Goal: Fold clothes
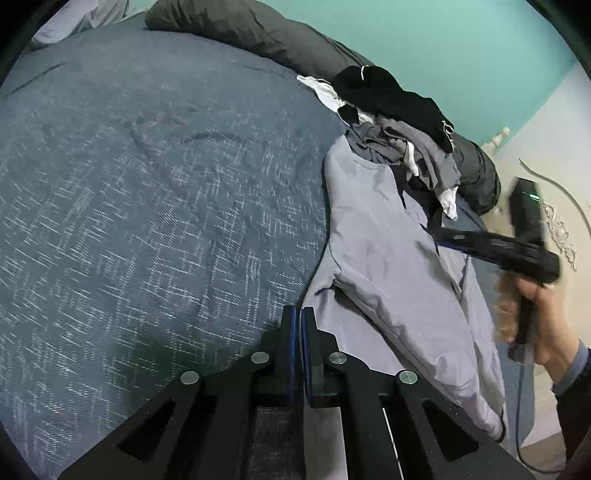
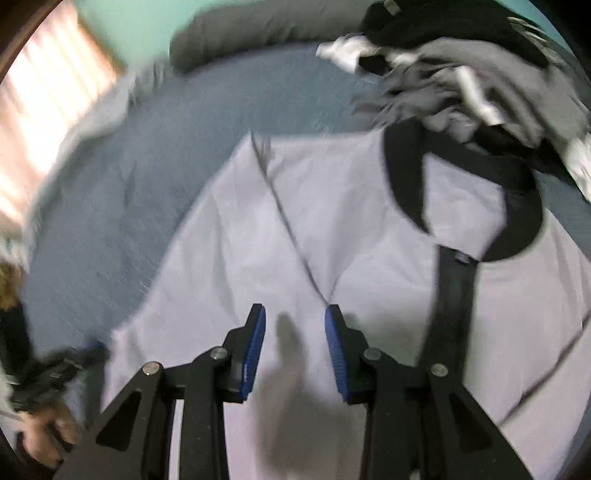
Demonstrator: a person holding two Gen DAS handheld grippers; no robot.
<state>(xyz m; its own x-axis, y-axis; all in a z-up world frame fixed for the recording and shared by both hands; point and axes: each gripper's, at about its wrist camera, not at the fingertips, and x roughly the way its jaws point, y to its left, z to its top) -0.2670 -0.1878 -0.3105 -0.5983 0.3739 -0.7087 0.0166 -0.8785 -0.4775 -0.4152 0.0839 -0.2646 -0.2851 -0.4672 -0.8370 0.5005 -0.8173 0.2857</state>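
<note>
A light grey shirt (image 1: 388, 266) with a dark collar (image 2: 402, 177) and a dark button strip lies spread on the blue bedspread (image 1: 147, 184). My left gripper (image 1: 298, 317) has its jaws pressed together at the shirt's left edge, and cloth shows under the pads. In the right wrist view the left gripper (image 2: 74, 362) is blurred at the shirt's (image 2: 369, 240) lower left corner. My right gripper (image 2: 295, 325) hovers open just over the shirt's middle, below the collar, holding nothing. From the left wrist view, the right gripper (image 1: 443, 238) reaches in over the shirt's chest.
A heap of black, grey and white clothes (image 1: 406, 122) lies just beyond the collar. A dark rolled duvet (image 1: 258, 33) runs along the far edge by the teal wall. A hand (image 1: 543, 314) holds the right gripper. Cream ornate furniture (image 1: 561, 229) stands at right.
</note>
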